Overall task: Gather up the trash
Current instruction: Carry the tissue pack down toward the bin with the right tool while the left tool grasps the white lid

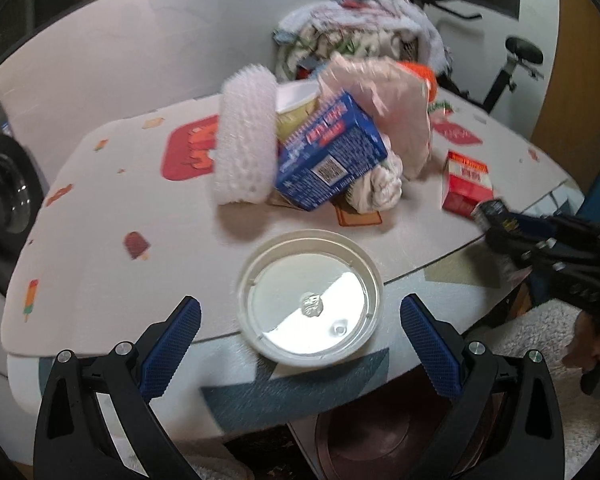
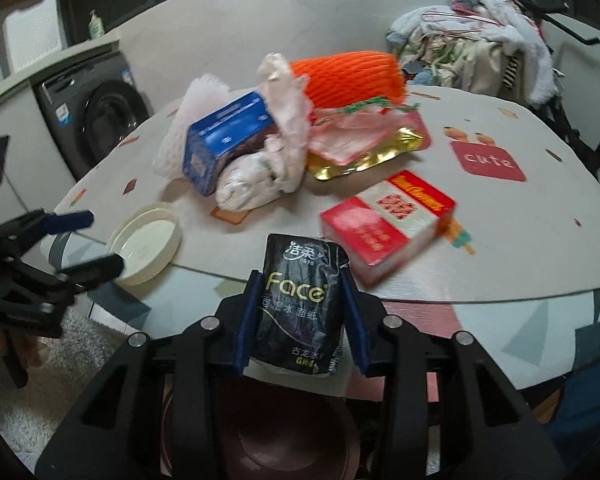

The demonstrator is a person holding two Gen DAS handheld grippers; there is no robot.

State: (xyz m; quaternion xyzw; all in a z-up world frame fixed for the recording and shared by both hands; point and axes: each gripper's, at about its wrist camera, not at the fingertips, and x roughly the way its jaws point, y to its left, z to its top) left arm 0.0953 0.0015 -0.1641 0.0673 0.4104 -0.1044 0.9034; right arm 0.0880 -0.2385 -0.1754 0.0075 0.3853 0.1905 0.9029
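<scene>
My right gripper point(image 2: 302, 280) is shut on a black tissue pack point(image 2: 300, 296) and holds it over the table's near edge; it shows at the right of the left wrist view point(image 1: 496, 216). My left gripper point(image 1: 300, 328) is open, its jaws on either side of a white plastic lid point(image 1: 309, 295) that lies at the table edge; the lid point(image 2: 146, 242) and left gripper point(image 2: 88, 240) also show in the right wrist view. A trash pile holds a blue box point(image 1: 330, 152), white foam net point(image 1: 246, 136), orange foam net point(image 2: 352, 76), gold wrapper point(image 2: 364, 156) and crumpled paper point(image 2: 248, 184). A red box point(image 2: 388, 220) lies nearby.
The round table point(image 1: 100, 232) has a patterned cloth. A brown bin point(image 2: 292, 440) sits below the table edge under both grippers. A heap of clothes point(image 1: 360, 24) lies behind the table. A washing machine point(image 2: 100, 116) stands at the left.
</scene>
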